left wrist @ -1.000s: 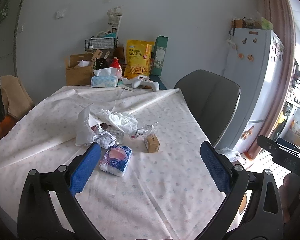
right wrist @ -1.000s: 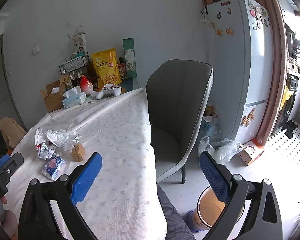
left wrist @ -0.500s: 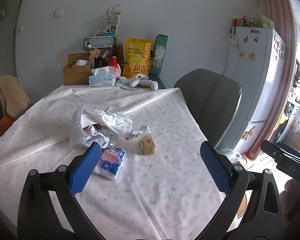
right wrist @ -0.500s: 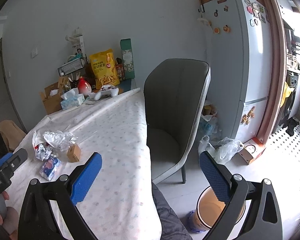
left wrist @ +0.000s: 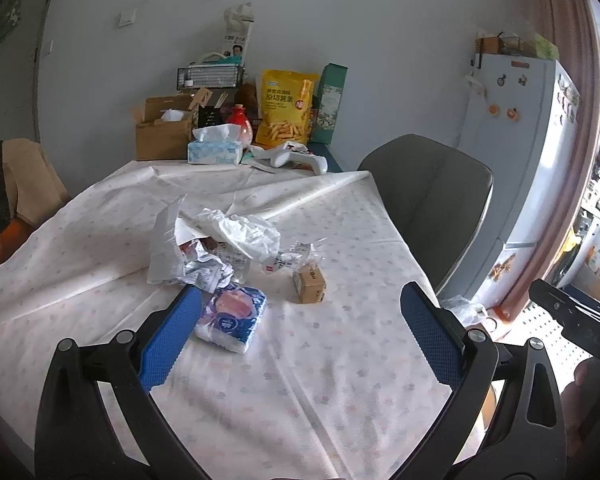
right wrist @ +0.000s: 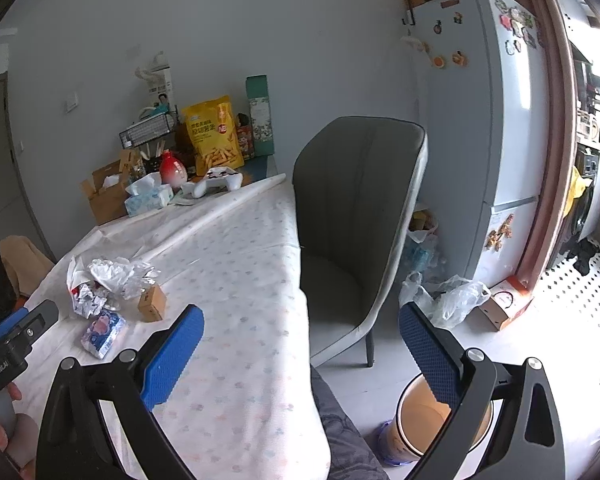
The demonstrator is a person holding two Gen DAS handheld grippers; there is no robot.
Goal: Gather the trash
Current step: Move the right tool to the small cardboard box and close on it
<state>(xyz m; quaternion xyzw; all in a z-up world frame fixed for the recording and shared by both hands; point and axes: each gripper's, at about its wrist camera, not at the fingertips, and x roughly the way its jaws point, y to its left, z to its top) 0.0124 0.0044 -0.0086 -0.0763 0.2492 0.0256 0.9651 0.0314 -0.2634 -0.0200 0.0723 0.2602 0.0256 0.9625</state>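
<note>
On the worktop (left wrist: pixel 320 380), covered w/ a thin pastel-dotted cloth, the trash sits mid-left in one loose heap: a crumpled white plastic bag (left wrist: pixel 240 232) over crinkled foil wrappers (left wrist: pixel 204 270), approx. 2–3, hard to count. Touching the heap's near edge, 1 soft blue-and-pink tissue pack (left wrist: pixel 232 318), pillow-shaped. Just right of it, apart, 1 small brown cardboard box (left wrist: pixel 309 283), squarish. Left gripper (left wrist: pixel 296 332) hovers above the cloth, blue ribbed pads wide apart, nothing between them; its left pad is just beside the tissue pack. Right gripper (right wrist: pixel 300 354) likewise spread, empty, past the worktop's right edge. Below it on the floor, 1 round bin (right wrist: pixel 420 416) w/ orange inside.
</note>
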